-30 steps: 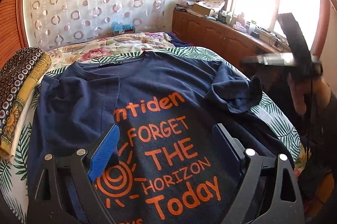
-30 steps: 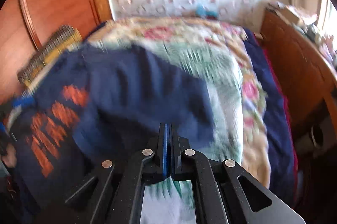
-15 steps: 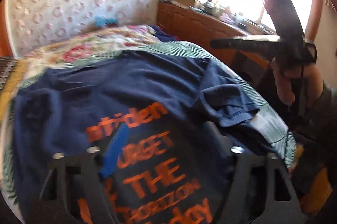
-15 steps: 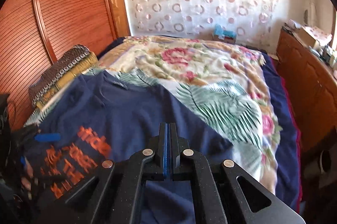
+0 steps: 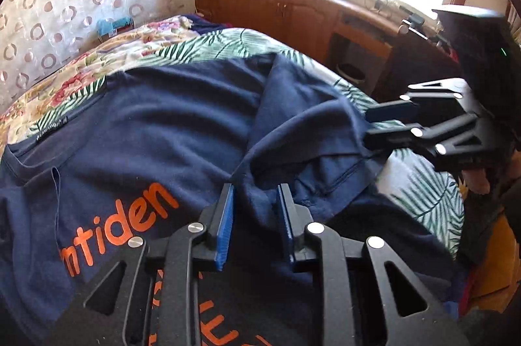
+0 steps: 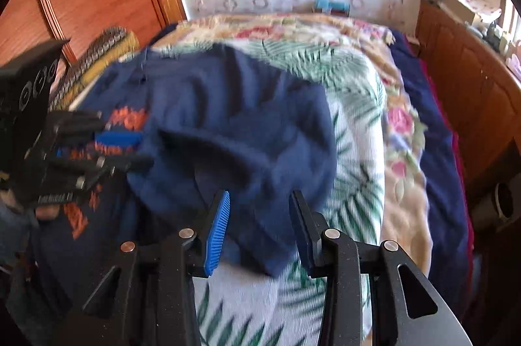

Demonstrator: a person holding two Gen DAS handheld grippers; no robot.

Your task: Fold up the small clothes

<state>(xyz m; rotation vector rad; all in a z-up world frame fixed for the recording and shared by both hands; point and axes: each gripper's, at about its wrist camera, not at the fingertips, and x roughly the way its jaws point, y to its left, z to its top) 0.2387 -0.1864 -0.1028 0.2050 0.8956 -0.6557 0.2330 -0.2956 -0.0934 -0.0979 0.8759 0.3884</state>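
Bedroom w/ bed [image 5: 228,43] under leaf-print cover; navy T-shirt [image 5: 169,118] lies spread on it, orange print up, one sleeve [image 5: 306,131] folded in over the body. Left hand-held gripper [image 5: 255,199] jaws apart, low over shirt by the sleeve fold. Right hand-held gripper [image 6: 259,199] also parted, nothing held, at sleeve edge.
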